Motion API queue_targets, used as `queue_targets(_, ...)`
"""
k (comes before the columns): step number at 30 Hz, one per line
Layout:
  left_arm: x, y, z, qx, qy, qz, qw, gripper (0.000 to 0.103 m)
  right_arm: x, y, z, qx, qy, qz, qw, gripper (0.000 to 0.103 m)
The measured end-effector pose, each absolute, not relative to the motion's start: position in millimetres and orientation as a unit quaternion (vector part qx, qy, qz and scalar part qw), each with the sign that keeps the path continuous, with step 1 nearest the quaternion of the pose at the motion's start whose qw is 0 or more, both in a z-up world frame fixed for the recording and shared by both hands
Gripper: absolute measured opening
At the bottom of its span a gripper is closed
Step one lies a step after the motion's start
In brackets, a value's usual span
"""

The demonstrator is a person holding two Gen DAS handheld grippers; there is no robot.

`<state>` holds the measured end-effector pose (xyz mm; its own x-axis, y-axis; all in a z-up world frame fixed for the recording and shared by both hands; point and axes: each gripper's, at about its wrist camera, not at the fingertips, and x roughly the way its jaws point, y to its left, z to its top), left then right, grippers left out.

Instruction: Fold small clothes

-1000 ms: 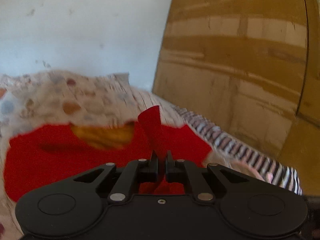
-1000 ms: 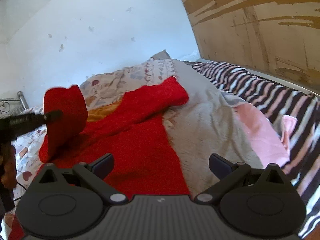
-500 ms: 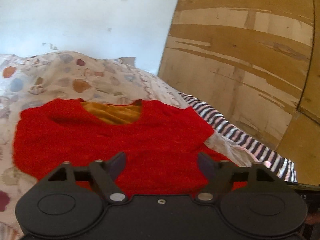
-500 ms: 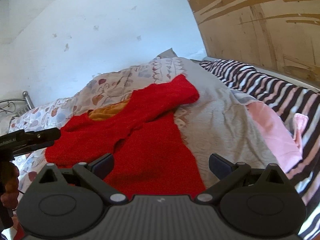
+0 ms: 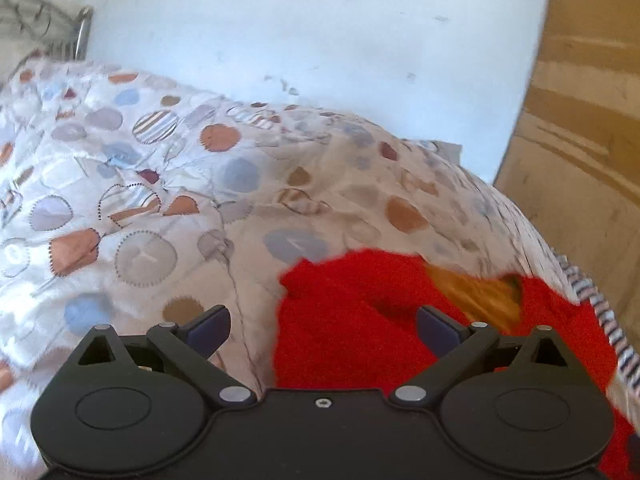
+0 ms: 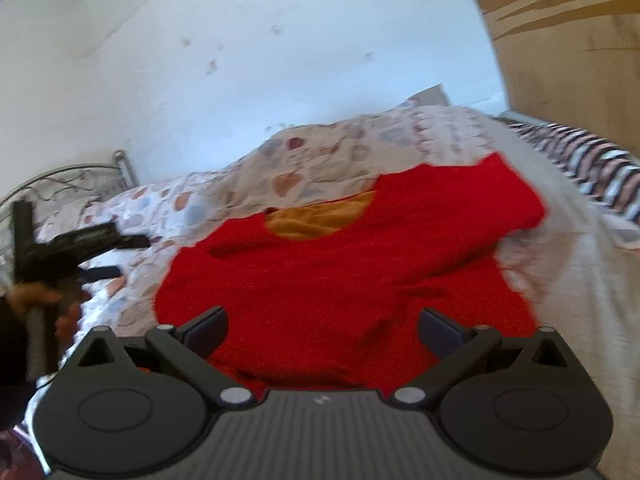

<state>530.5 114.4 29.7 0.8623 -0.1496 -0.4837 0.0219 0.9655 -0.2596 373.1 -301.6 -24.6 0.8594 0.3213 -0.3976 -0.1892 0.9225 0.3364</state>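
A small red fleece top [image 6: 352,264] with an orange-yellow lining at the neck [image 6: 320,218] lies flat on the bed, one sleeve folded in on its left side. My right gripper [image 6: 322,326] is open and empty, just above the top's near edge. My left gripper [image 5: 322,326] is open and empty, over the top's left edge [image 5: 348,320]. It also shows at the left of the right wrist view [image 6: 116,256], held in a hand, apart from the top.
The bed has a patterned quilt with coloured circles [image 5: 160,208], a grey blanket [image 6: 580,280] and a striped sheet [image 6: 592,168] to the right. A white wall stands behind, a wooden panel [image 5: 592,120] at right, a metal bed frame [image 6: 120,168] at left.
My left gripper let go of the red sleeve, opened, and swung left off the top. My right gripper moved closer over the top. The sleeve now lies folded in.
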Motion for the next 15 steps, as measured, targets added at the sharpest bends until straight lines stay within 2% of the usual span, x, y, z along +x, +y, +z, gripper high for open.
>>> queue_targets(2, 553.6, 126.9, 28.1, -0.141, 0.269, -0.046, 0.952, 0.097, 381.2, -293.5, -25.8, 0.139, 0.228, 0.149, 0.952, 0.1)
queue_targets(4, 571.7, 130.9, 25.4, -0.154, 0.283, -0.058, 0.945, 0.093, 388.5, -287.7, -26.3, 0.134, 0.23, 0.163, 0.95, 0.091)
queue_targets(7, 601.9, 138.6, 15.6, -0.19, 0.321, -0.071, 0.925, 0.087, 395.4, -282.7, -28.9, 0.129, 0.236, 0.174, 0.947, 0.085)
queue_targets(10, 630.3, 140.8, 5.8, -0.218, 0.354, -0.065, 0.907, 0.074, 397.6, -281.2, -35.7, 0.124, 0.246, 0.175, 0.945, 0.081)
queue_targets(11, 637.4, 140.6, 2.7, -0.226, 0.364, -0.062, 0.902, 0.063, 397.9, -281.0, -38.3, 0.124, 0.249, 0.175, 0.944, 0.081)
queue_targets(12, 643.7, 140.4, 0.4, -0.231, 0.375, -0.059, 0.896, 0.045, 397.9, -281.2, -40.4, 0.124, 0.252, 0.175, 0.944, 0.081)
queue_targets(15, 652.9, 136.2, -0.6, -0.23, 0.38, -0.05, 0.895, 0.022, 398.0, -281.7, -43.9, 0.125, 0.256, 0.178, 0.942, 0.082)
